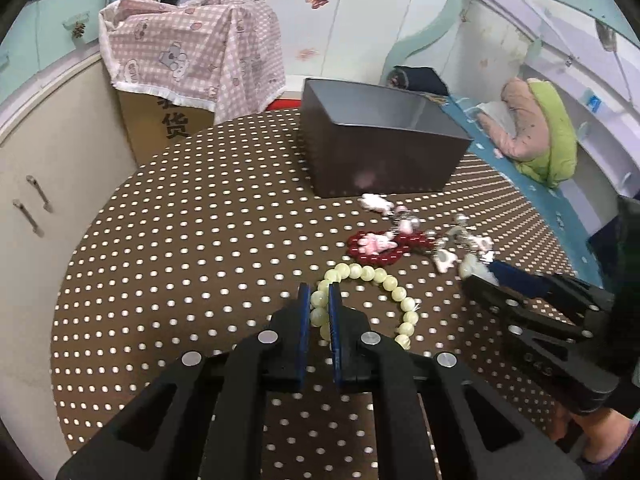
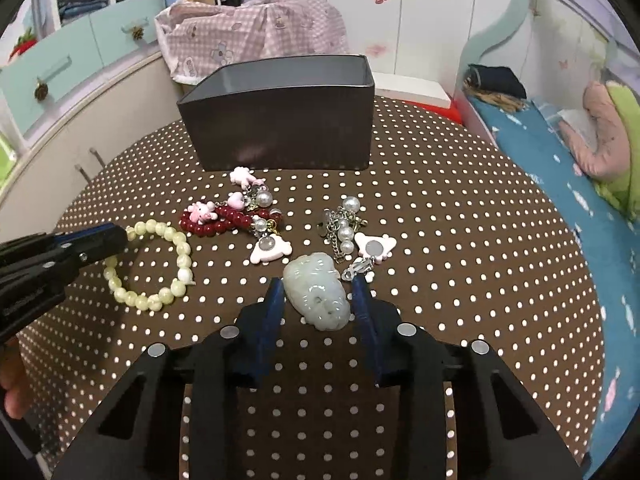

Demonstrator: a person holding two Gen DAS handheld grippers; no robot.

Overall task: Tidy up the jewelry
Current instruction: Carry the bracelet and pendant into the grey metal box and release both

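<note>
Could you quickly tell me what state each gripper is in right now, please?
Left gripper: shut on the pale green bead bracelet.
Right gripper: around the jade pendant; cannot tell if pressing.

Right hand-held gripper [image 2: 318,300] flanks jade pendant [image 2: 316,292] on table [image 2: 440,208].

We see the box [image 2: 280,120] on the table [image 2: 460,208], straight ahead of both hand-held grippers & farthest off. Charm pile [image 2: 256,216] lies betw. box & right hand-held gripper [image 2: 318,300], slightly left. Pendant [image 2: 318,294] sits betw. that gripper's fingers. Bead bracelet [image 1: 372,300] lies left of it, one side betw. the left hand-held gripper [image 1: 320,312] fingers. Bed [image 2: 560,184] is off right.
</note>
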